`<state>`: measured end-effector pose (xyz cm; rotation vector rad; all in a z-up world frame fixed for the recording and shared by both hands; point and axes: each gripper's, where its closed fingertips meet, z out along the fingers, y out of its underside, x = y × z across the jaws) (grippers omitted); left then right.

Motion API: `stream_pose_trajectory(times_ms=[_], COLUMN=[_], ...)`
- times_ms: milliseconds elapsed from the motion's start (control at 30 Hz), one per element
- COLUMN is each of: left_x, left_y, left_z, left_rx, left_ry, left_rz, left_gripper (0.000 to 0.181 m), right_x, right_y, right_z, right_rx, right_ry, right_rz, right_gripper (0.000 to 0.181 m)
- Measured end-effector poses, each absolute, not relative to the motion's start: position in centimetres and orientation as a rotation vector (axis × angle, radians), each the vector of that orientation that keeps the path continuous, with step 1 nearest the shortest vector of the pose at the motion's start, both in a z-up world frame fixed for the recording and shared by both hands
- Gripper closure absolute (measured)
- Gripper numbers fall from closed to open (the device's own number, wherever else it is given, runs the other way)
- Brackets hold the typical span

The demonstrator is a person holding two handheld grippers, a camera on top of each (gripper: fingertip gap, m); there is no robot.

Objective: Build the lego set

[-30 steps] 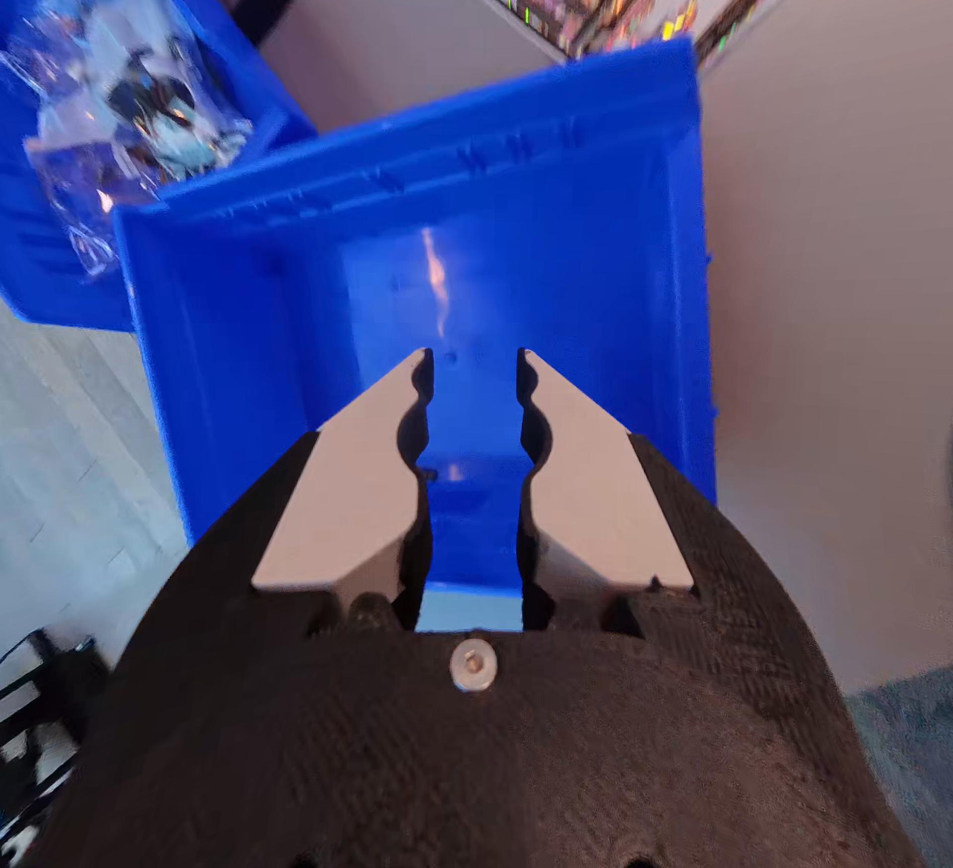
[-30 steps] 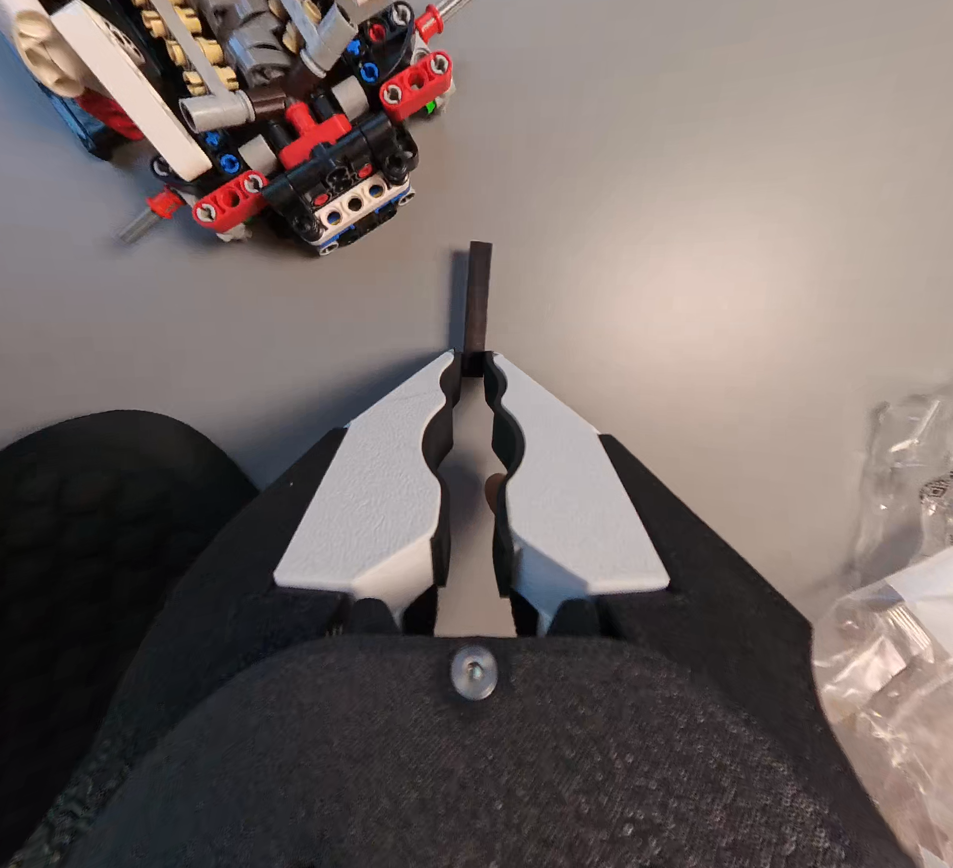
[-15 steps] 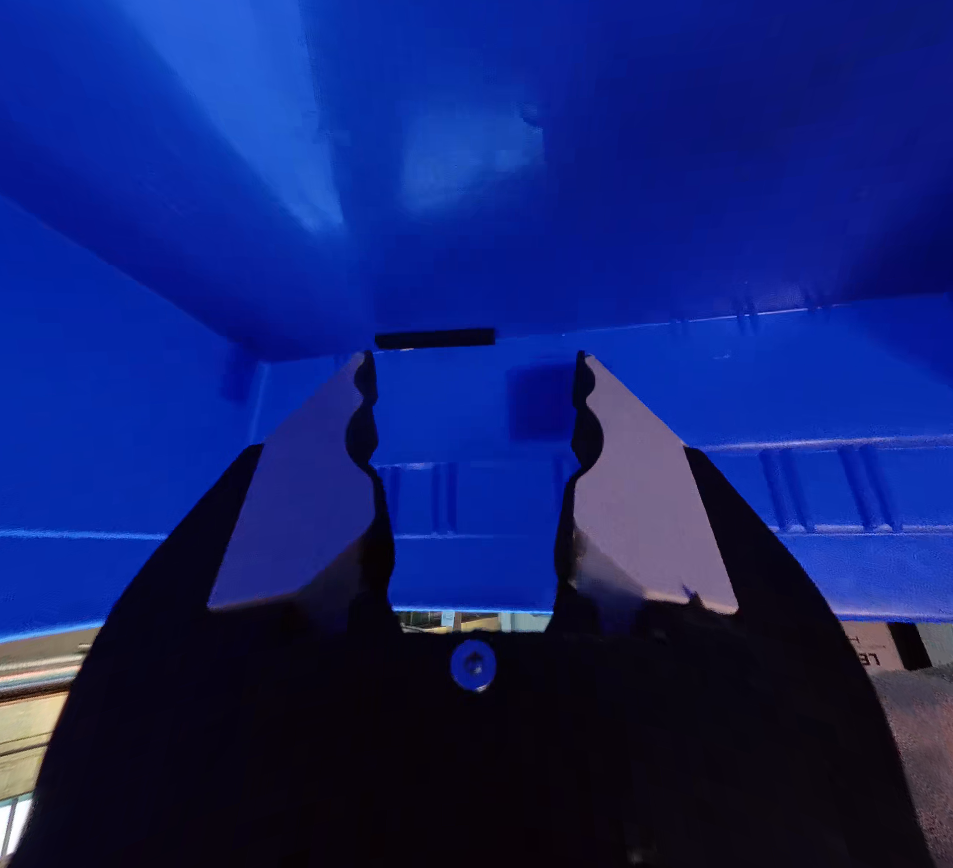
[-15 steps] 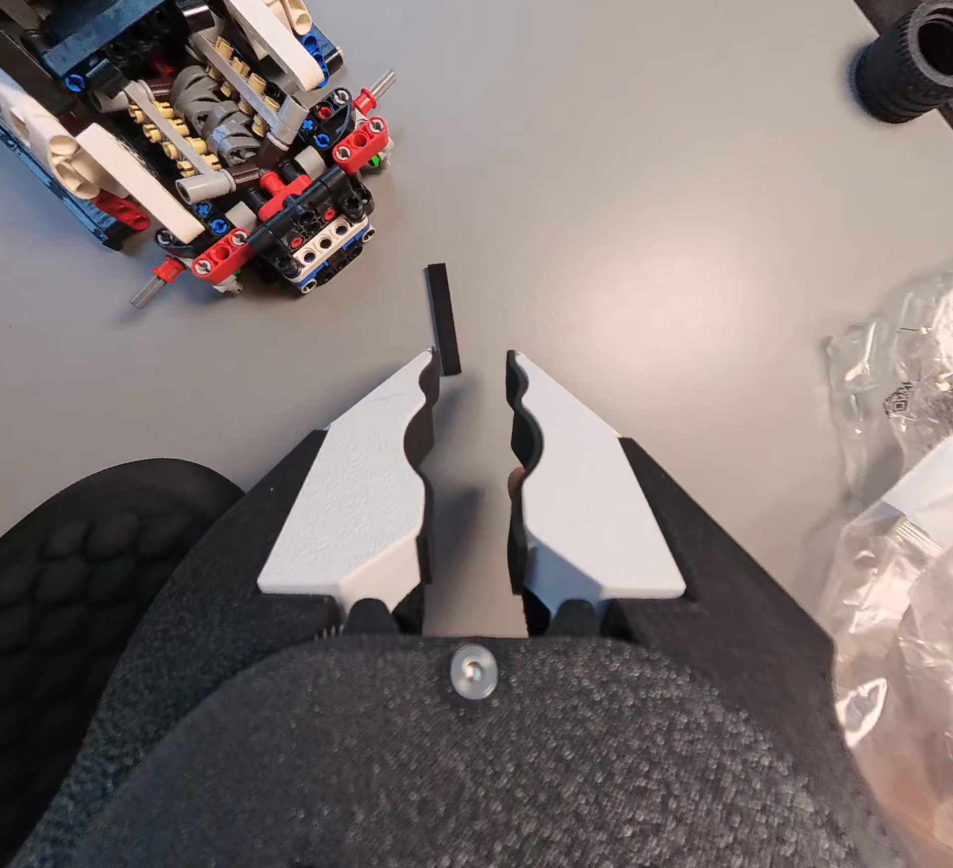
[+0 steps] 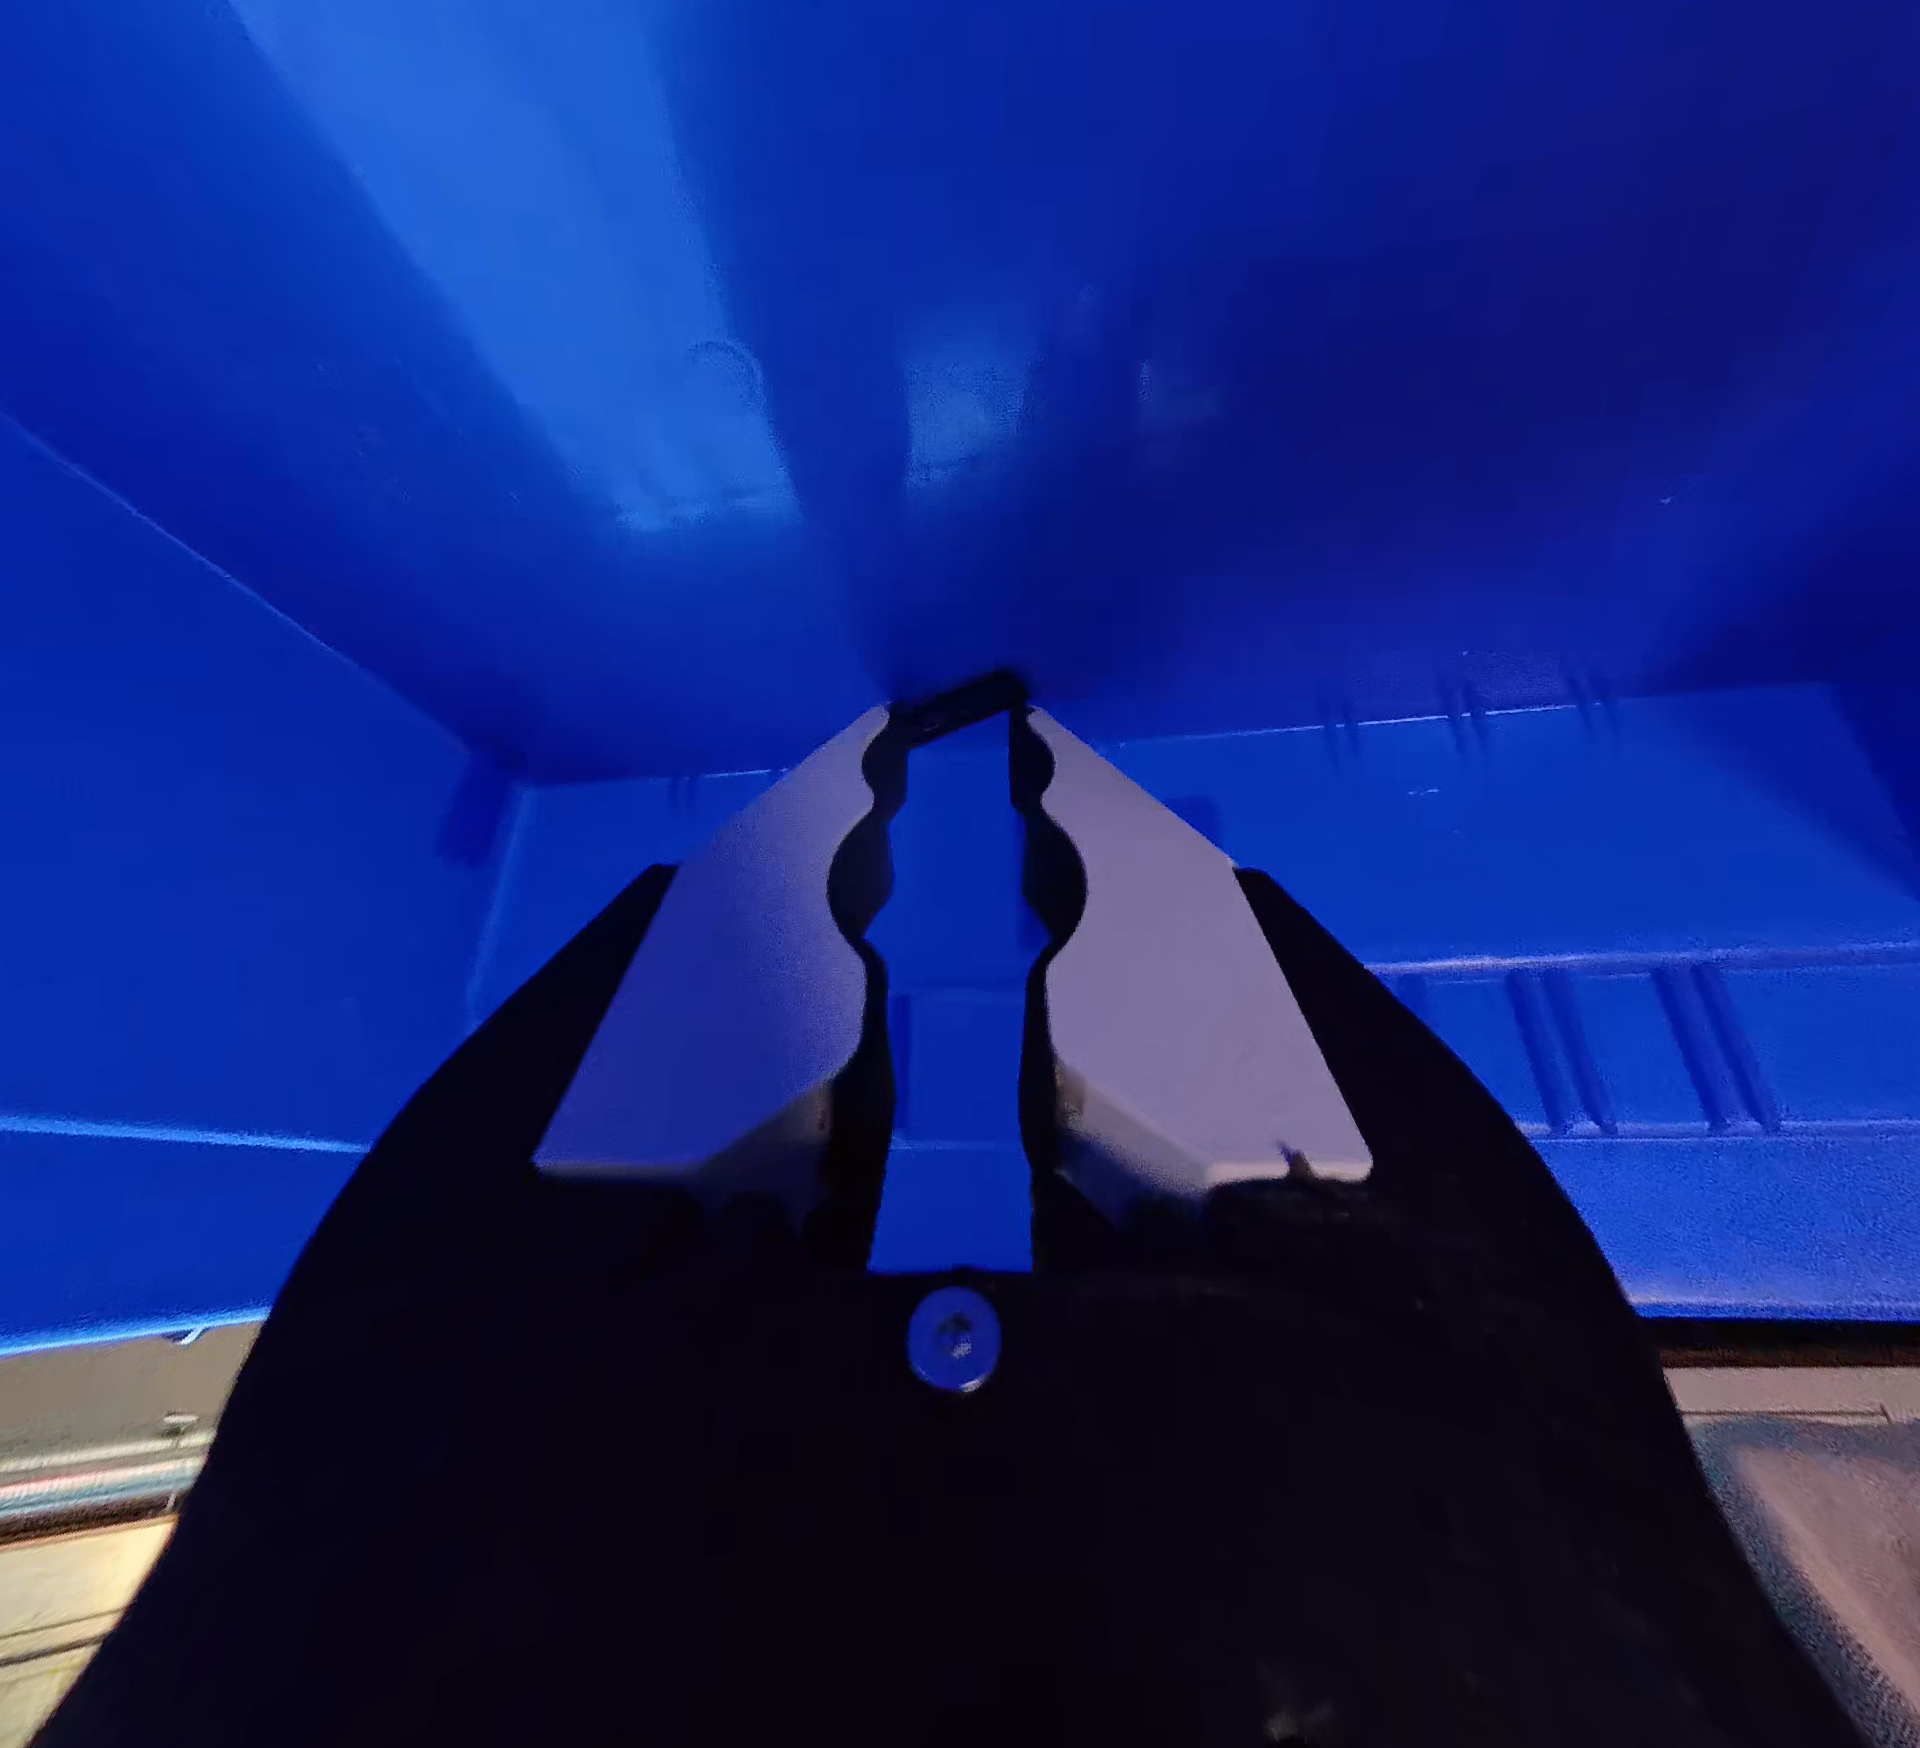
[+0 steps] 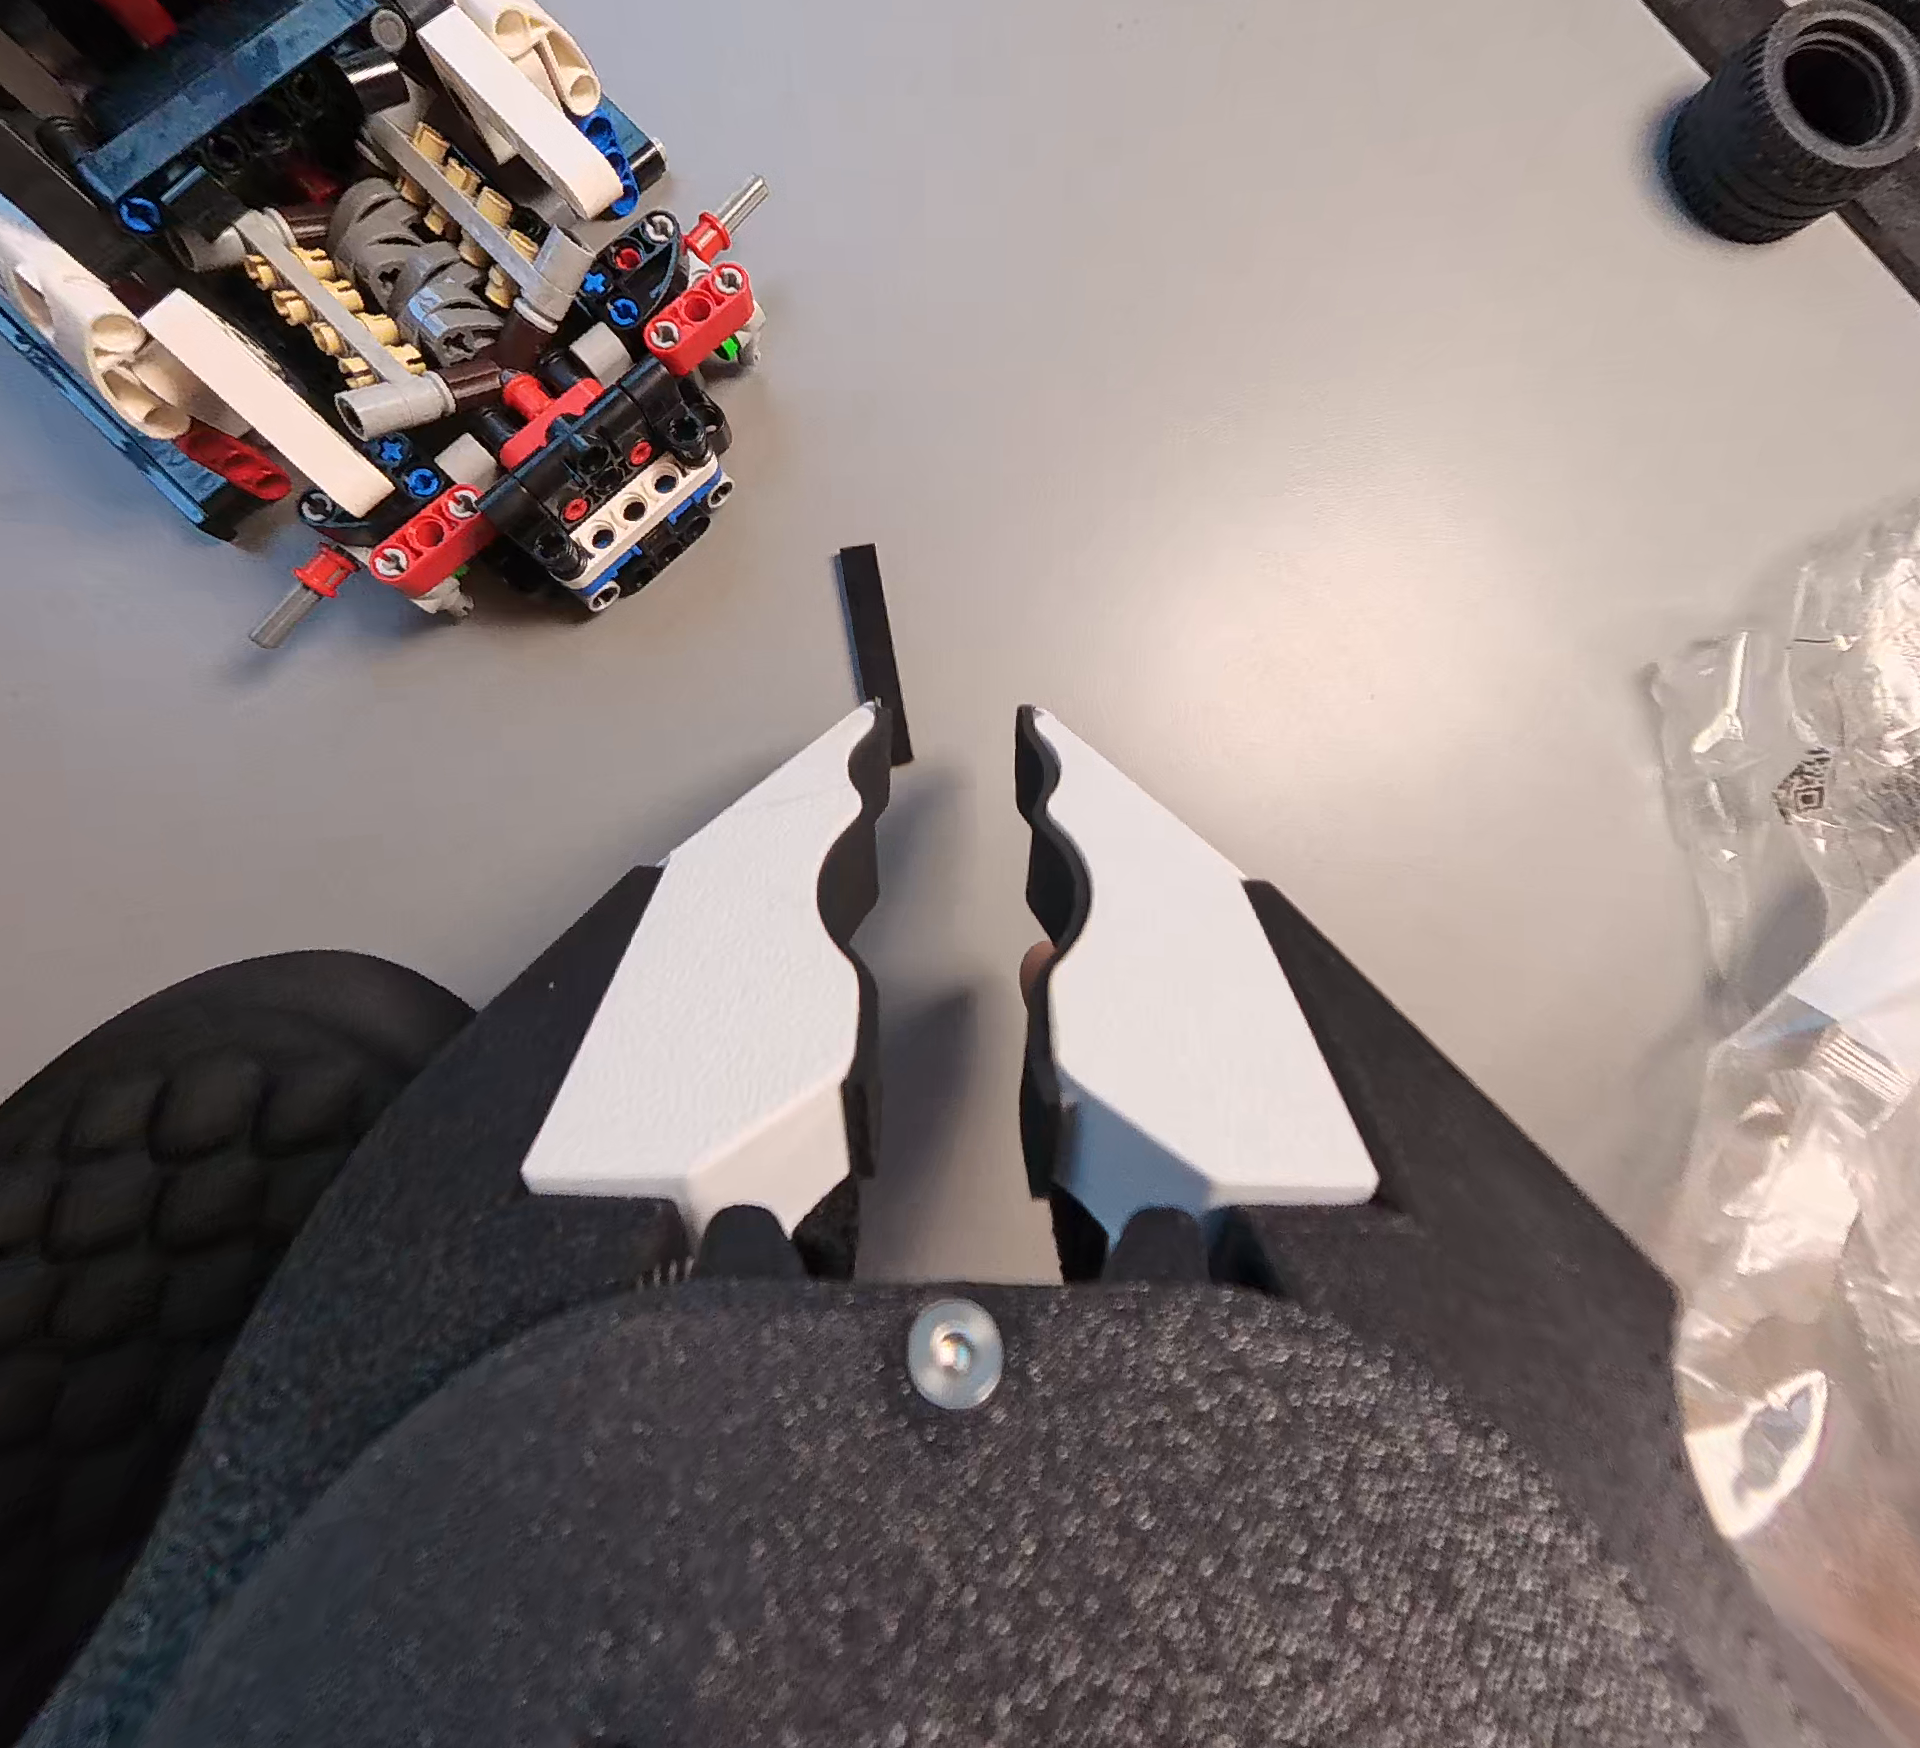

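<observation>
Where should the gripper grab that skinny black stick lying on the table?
Probably around its middle, jaws closing across its narrow width. The black stick lies flat on the grey table, long and thin, pointing away from the right gripper. Coming straight down from above looks best, since its near end sits beside the left fingertip, not between the open jaws.

Your flat grey table [image 6: 1299,348] holds these things. Half-built toy car of white, black, red and blue plastic bricks [image 6: 343,264] sits far left. Short thin black plastic stick [image 6: 871,638] lies flat just beside car's front. Round black rubber tyres [image 6: 1808,109] sit far right. Clear crinkly plastic bags [image 6: 1808,971] lie at right edge.
</observation>
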<state>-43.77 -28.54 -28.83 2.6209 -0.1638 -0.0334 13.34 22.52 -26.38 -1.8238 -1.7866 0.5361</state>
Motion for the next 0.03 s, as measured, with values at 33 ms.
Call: stream_pose_trajectory(times_ms=[33], left_x=[-43.85], left_y=[-28.47], left_z=[-28.77], left_rx=[2.638], left_ry=[-0.166], left_rz=[-0.042], left_gripper=[0.168], right_x=[13.27], right_y=[22.46], right_z=[-26.44], right_rx=[-1.822], right_ry=[-1.788], right_rz=[0.539], right_gripper=[0.16])
